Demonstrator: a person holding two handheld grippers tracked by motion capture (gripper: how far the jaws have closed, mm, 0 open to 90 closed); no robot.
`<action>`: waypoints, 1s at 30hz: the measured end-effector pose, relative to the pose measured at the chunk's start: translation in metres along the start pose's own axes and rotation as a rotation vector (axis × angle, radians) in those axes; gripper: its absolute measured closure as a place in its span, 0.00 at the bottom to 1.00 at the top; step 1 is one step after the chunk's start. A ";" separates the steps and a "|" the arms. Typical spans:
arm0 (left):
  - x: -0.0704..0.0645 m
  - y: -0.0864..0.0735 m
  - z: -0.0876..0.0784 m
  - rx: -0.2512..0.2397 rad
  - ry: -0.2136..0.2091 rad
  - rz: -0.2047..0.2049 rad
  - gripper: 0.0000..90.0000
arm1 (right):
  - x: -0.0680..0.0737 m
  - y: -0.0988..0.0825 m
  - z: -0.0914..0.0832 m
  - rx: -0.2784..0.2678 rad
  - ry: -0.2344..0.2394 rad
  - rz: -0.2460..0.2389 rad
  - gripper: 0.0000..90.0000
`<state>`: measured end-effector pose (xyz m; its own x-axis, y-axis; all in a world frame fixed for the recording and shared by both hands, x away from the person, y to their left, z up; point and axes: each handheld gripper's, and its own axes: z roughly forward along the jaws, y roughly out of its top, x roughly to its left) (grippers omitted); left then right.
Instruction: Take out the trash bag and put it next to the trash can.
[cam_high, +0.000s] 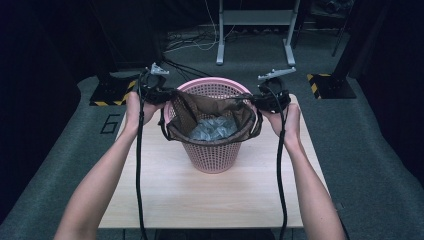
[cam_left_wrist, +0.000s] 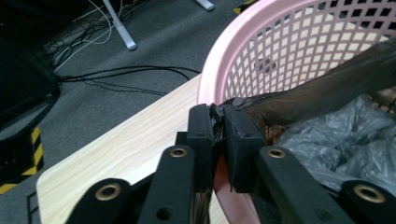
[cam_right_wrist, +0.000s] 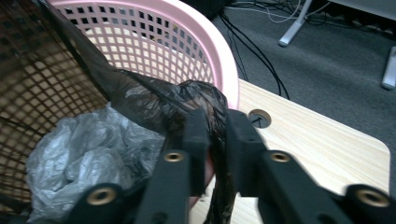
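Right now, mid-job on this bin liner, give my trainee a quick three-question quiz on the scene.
1. True or false: the left gripper is shut on the dark bin bag.
2. What does the right gripper pinch? A) basket rim alone B) bin bag edge C) a cable
3. What lies inside the pink basket, within the bag?

Key: 1 true. 2 B. 3 crumpled grey plastic.

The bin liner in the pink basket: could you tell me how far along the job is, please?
Done: both claws, left and right, are shut on opposite edges of the dark bin liner. In hand: stretching it open across the pink basket. Left: the liner still sits inside, crumpled grey plastic within.
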<state>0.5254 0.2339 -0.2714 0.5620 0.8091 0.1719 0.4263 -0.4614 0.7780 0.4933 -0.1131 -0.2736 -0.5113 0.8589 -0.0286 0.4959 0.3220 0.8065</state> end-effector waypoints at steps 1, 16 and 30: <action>-0.001 0.000 -0.002 0.003 -0.009 0.004 0.93 | 0.001 0.000 -0.001 0.001 0.004 0.000 0.93; -0.015 -0.001 -0.021 -0.040 -0.207 -0.025 0.99 | 0.020 0.000 -0.040 -0.116 0.101 -0.022 1.00; -0.047 0.016 -0.001 -0.114 -0.447 0.030 0.95 | 0.077 0.039 -0.026 -0.134 0.163 -0.172 1.00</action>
<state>0.5046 0.1886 -0.2660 0.8342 0.5479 -0.0632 0.3390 -0.4190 0.8423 0.4547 -0.0448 -0.2292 -0.6919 0.7169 -0.0854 0.2997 0.3928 0.8694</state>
